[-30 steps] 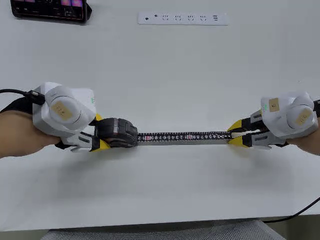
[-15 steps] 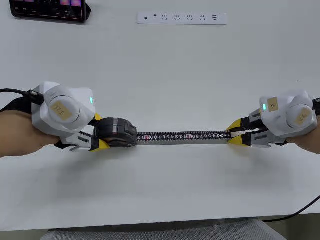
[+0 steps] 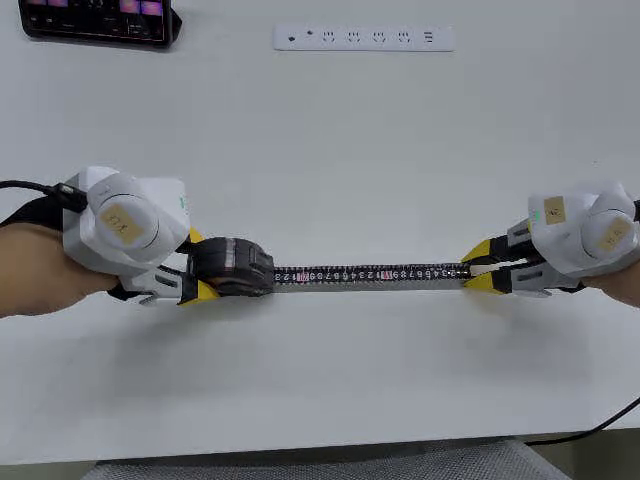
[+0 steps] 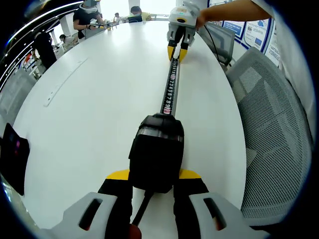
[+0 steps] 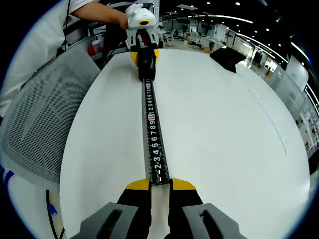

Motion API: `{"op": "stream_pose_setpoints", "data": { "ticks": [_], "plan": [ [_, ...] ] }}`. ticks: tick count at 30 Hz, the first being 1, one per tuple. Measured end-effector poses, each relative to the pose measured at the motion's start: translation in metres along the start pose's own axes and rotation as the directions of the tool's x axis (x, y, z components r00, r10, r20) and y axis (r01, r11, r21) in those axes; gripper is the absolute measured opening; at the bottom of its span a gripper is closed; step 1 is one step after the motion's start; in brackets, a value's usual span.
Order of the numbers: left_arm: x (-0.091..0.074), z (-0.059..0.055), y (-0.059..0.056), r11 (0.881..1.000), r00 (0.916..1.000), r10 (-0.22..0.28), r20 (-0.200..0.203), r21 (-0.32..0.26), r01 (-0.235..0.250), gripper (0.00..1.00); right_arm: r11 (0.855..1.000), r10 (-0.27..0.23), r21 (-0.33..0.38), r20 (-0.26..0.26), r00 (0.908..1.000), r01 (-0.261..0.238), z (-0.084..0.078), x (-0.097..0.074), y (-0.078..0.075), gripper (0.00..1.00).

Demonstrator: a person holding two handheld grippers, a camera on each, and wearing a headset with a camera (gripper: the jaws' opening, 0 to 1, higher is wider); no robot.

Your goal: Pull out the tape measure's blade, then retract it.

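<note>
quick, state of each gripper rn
left gripper: closed, holding the tape measure case
right gripper: closed, pinching the end of the pulled-out blade

The jaws of the left gripper point(image 4: 155, 175) clamp the tape measure point(image 4: 157, 149), its blade point(image 4: 169, 92) reaching the right gripper point(image 4: 177, 52).
</note>
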State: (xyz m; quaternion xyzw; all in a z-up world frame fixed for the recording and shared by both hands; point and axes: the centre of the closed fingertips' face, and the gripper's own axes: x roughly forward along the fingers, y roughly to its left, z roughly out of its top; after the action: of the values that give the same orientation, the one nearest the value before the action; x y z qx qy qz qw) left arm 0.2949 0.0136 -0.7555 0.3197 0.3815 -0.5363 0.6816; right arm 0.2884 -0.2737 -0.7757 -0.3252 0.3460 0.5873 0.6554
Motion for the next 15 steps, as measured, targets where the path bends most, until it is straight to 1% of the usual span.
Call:
{"op": "stream_pose_setpoints", "data": {
  "ticks": [5, 7, 12, 15],
  "plan": [
    [0.0003, 0.0002, 0.0003, 1.000, 1.0000, 0.001, 0.000, -0.001, -0.001, 0.27, 1.000, -0.001, 0.002, -0.012, 0.9999, 0.001, 0.0006, 0.0005, 0.0002, 0.08],
    [0.0007, 0.0011, 0.0003, 1.000, 1.0000, 0.006, 0.003, -0.005, -0.006, 0.27, 1.000, -0.001, 0.026, -0.003, 1.0000, 0.002, 0.0012, 0.0009, 0.0002, 0.09],
    [0.0013, 0.0033, 0.0006, 1.000, 0.9999, 0.011, 0.007, -0.020, -0.011, 0.27, 1.000, -0.002, 0.031, -0.003, 1.0000, 0.002, 0.0020, 0.0015, 0.0001, 0.10],
    [0.0012, 0.0034, 0.0007, 1.000, 0.9999, 0.009, 0.007, -0.023, -0.009, 0.27, 1.000, 0.004, 0.025, -0.011, 0.9999, -0.004, 0.0024, 0.0018, 0.0000, 0.11]
  ]
}}
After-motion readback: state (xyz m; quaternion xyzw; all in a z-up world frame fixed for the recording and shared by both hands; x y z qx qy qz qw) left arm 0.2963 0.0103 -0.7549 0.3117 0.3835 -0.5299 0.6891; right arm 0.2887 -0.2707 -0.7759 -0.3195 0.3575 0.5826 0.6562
